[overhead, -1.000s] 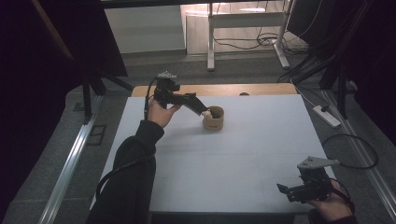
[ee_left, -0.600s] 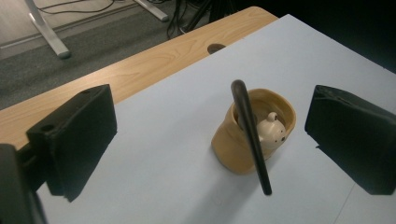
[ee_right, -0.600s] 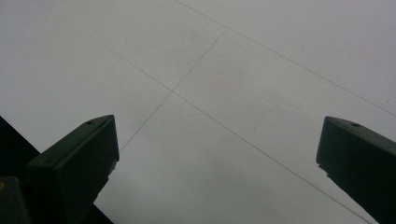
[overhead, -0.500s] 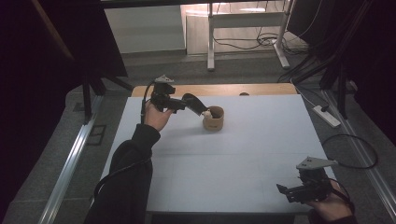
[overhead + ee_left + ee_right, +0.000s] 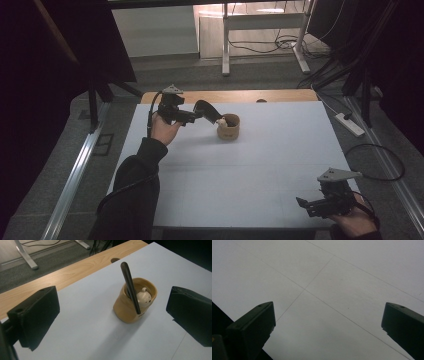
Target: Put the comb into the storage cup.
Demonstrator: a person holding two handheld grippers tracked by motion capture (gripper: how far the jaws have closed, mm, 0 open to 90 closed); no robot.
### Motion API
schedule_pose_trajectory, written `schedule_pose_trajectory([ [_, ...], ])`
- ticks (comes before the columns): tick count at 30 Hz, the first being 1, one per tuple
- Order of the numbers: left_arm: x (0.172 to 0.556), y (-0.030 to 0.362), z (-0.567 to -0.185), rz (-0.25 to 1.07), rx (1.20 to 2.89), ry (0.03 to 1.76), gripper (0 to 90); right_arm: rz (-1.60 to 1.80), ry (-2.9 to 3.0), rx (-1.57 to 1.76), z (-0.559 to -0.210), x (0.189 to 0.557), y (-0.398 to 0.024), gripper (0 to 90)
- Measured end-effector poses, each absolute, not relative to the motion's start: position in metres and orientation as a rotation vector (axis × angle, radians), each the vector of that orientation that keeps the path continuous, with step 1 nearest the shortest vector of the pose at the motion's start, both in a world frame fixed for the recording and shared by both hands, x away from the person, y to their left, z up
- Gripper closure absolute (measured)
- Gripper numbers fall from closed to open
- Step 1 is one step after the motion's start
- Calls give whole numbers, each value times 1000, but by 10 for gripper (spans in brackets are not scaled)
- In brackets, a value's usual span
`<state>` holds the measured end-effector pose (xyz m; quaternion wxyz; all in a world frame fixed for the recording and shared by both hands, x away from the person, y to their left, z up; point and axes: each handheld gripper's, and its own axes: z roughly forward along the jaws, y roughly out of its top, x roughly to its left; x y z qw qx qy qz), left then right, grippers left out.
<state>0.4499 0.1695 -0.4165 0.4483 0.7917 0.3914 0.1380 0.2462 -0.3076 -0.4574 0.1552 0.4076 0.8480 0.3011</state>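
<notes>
Cup (image 5: pixel 135 300), tan, squat, standing upright on the white tabletop (image 5: pixel 260 170) toward its far side, just ahead of the wooden edge strip (image 5: pixel 75 267). Contents: one dark slender utensil handle (image 5: pixel 130 287) leaning against the rim and rising well above it, and one small cream bear-shaped figure (image 5: pixel 143 296) resting inside.

Left tool (image 5: pixel 212 114): hovering beside the cup on its left in the high view, jaws having just been opening and now spread wide, nothing between them; cup and handle lie in the gap ahead, untouched.

Right tool (image 5: pixel 312 205): near the tabletop's front right corner, well apart from the cup, jaws spread, gripping nothing, bare surface below.

Handling note: the step in hand reads as releasing and clearing away from the cup. Best done by drawing the left tool straight back and slightly upward, keeping both jaws clear of the leaning handle, since a brush against it could tip the cup.
</notes>
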Motion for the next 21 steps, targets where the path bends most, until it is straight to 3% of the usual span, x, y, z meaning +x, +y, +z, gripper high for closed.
schedule_pose_trajectory([
  [21, 434, 177, -427, 332, 1921, 926, 0, 858, 2435, 1153, -458, 246, -307, 0],
])
